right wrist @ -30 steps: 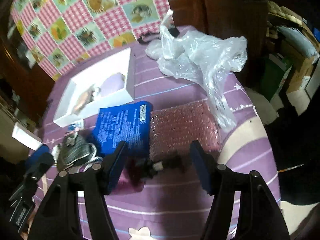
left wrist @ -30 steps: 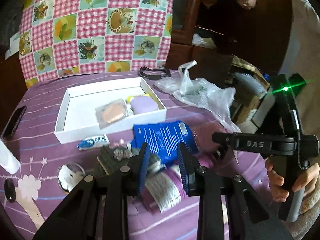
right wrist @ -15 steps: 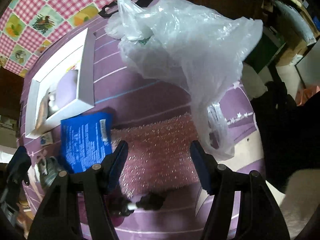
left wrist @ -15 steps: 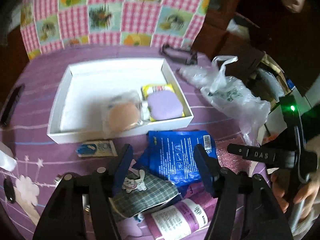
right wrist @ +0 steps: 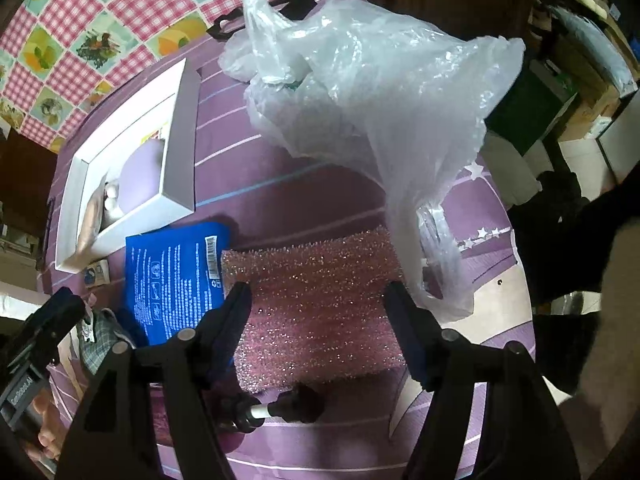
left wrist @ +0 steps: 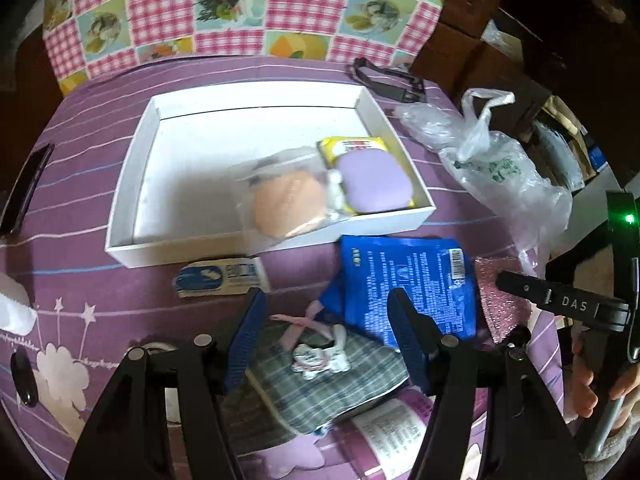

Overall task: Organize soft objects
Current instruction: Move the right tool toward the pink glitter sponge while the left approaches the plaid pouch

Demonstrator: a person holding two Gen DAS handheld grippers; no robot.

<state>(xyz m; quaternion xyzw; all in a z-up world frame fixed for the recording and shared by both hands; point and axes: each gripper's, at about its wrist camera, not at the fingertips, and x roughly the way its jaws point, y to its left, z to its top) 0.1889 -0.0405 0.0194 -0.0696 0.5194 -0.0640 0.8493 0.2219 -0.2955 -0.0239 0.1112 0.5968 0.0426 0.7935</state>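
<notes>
A white box on the purple cloth holds an orange puff in a clear bag, a purple puff and a yellow pack. In front of it lie a blue packet and a plaid pouch with a pink bow. My left gripper is open, its fingers straddling the pouch from above. A glittery pink sponge lies beside the blue packet. My right gripper hangs over the sponge, its jaws opening, the pads apart from it.
A crumpled clear plastic bag lies right of the box and overlaps the sponge's far corner. A small blue-and-white packet, a purple-labelled pack, a black strap and a phone also lie about. A hand holds the right tool.
The left gripper's jaws went from narrow to wide and it swung forward and down over the plaid pouch. The right gripper moved from the blue packet's edge to above the pink sponge.
</notes>
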